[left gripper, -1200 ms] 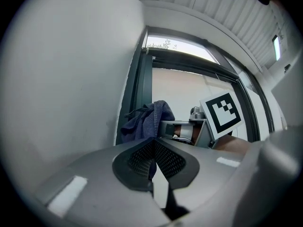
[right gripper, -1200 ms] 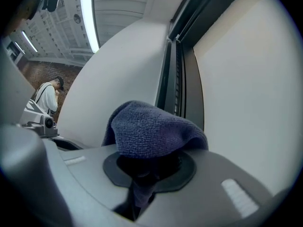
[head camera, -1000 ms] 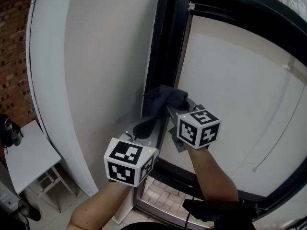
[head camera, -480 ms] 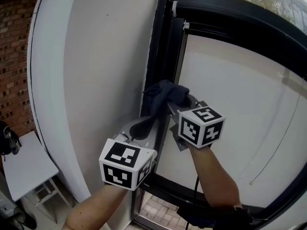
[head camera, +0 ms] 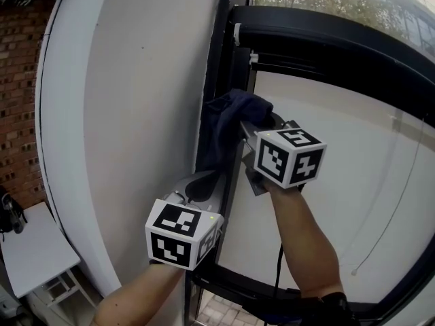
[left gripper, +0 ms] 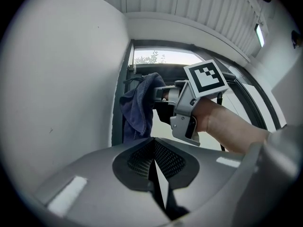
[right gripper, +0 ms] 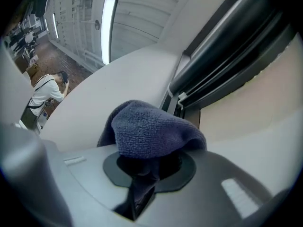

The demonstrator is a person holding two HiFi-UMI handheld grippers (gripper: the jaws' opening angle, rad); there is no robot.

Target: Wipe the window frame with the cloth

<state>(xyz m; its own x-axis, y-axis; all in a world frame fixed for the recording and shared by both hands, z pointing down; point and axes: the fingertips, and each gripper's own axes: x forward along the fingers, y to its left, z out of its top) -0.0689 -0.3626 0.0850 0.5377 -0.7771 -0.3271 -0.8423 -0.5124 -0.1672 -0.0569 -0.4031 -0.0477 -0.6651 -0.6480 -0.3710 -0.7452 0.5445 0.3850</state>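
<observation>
A dark blue cloth (head camera: pixel 230 122) is pressed against the black vertical window frame (head camera: pixel 228 53), with its tail hanging down the frame. My right gripper (head camera: pixel 257 126) is shut on the cloth, its marker cube just right of the frame. In the right gripper view the cloth (right gripper: pixel 151 129) bulges over the right gripper (right gripper: pixel 146 168), with the window frame (right gripper: pixel 222 56) beyond. My left gripper (head camera: pixel 204 183) sits lower, beside the frame, shut with nothing between its jaws. The left gripper view shows the left gripper (left gripper: pixel 154 151) below the cloth (left gripper: pixel 138 105) and the window frame (left gripper: pixel 119 112).
A white wall (head camera: pixel 136 114) runs left of the frame. A white blind (head camera: pixel 353 168) fills the window to the right, with a thin cord (head camera: pixel 397 202) hanging over it. A white table (head camera: pixel 30 250) and a brick wall (head camera: pixel 20 100) lie at lower left.
My right gripper has moved up the window frame with the cloth. The left gripper has stayed at about the same place, below it.
</observation>
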